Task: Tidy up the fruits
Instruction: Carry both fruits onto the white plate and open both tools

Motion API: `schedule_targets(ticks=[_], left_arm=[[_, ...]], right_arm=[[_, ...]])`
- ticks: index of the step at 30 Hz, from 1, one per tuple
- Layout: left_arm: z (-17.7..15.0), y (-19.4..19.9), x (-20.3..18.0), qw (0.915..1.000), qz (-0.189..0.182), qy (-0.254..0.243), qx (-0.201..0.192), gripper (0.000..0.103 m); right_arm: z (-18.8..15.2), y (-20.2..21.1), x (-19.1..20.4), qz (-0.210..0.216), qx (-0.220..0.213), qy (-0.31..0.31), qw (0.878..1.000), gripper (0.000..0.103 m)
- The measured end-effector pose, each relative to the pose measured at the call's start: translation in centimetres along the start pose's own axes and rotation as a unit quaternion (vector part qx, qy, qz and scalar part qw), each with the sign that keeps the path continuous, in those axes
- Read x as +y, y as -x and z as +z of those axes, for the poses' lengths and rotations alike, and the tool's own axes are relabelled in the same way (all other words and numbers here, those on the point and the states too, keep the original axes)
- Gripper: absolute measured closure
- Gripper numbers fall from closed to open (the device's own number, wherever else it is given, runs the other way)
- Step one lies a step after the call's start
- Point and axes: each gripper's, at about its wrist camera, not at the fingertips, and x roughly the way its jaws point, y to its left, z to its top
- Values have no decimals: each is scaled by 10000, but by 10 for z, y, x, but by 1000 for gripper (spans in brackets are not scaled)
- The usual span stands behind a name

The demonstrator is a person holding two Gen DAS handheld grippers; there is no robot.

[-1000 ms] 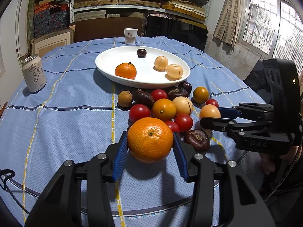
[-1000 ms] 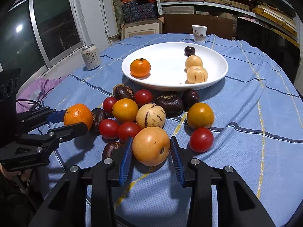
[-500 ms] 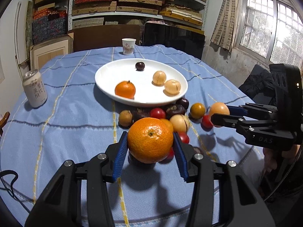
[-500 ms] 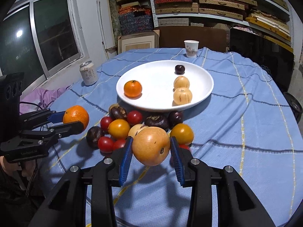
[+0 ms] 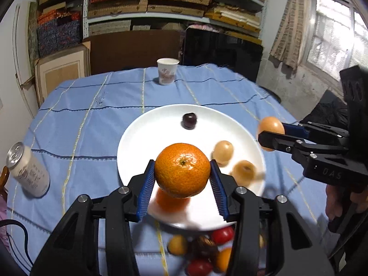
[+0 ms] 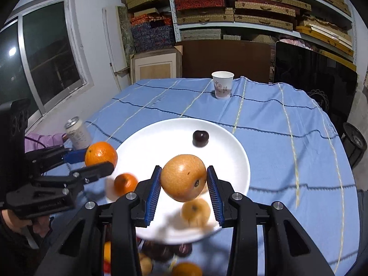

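Above the near half of the white plate [image 5: 142,128], the mandarin [image 5: 182,169] sits clamped between the blue pads of the left claw [image 5: 181,184], held clear of the plate surface; its stem scar faces the camera. The right claw [image 6: 184,184] is closed on a tan-orange round fruit [image 6: 183,177], also over the plate, gripped at its widest part.

Fruit on the plate: a second mandarin [image 6: 125,183], directly under the held one in the left view; two pale tan fruits [image 5: 222,150] [image 5: 243,172]; one dark plum-like fruit [image 5: 189,120] toward the far side. Loose pile of red, orange and dark fruits [image 5: 207,253] on the blue-clothed bench [image 5: 80,119], just beside the near rim.

Risks, judged:
- Release from height: round fruit is likely to roll, knock its neighbours, or run over the shallow rim.
- Held mandarin hangs over the resting one; lowering straight down would land fruit on fruit.
- Both claws crowd the same plate; finger contact seems possible.
- Drink can [image 5: 28,172] and paper cup [image 5: 167,70] stand well apart, so are unlikely to be involved.
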Motion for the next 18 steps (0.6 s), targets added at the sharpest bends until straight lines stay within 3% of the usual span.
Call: schedule_targets(ticks=[5, 10, 11, 15, 18], left_arm=[[7, -44, 13, 9987, 201, 220, 412, 57], [1, -58, 19, 9973, 341, 352, 543, 56], [1, -58, 19, 9971, 348, 396, 548, 54], [0, -39, 16, 9978, 535, 344, 192, 24], [0, -26, 14, 9978, 512, 411, 54, 21]], right_arm=[[14, -46, 4, -16, 182, 9, 9998, 63], [13, -64, 11, -237, 165, 168, 9994, 63], [13, -64, 12, -242, 157, 157, 9995, 60], [10, -48, 14, -262, -47, 191, 9995, 46], [7, -32, 15, -270, -141, 166, 9994, 45]])
